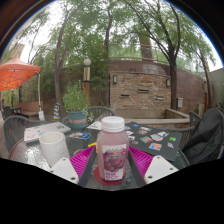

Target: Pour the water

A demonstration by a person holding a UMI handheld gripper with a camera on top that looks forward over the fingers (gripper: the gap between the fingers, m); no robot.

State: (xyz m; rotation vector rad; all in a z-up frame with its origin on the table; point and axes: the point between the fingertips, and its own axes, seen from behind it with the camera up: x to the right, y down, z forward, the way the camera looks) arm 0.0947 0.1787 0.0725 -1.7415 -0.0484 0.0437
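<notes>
Your bottle (113, 150) is clear with a pale pink cap and a red-pink label, upright between the jaws, which are clamped on it by their magenta pads (84, 160). Left of the jaws stands a white cup (53, 147); its contents can't be seen. Cards (152, 134) lie scattered on the counter (160, 152) beyond.

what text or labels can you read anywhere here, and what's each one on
None can be read.
Bottle between the gripper fingers: its label is too blurred to read.
Cards scattered on the table: printing too small to read.
White cup: no text visible.
</notes>
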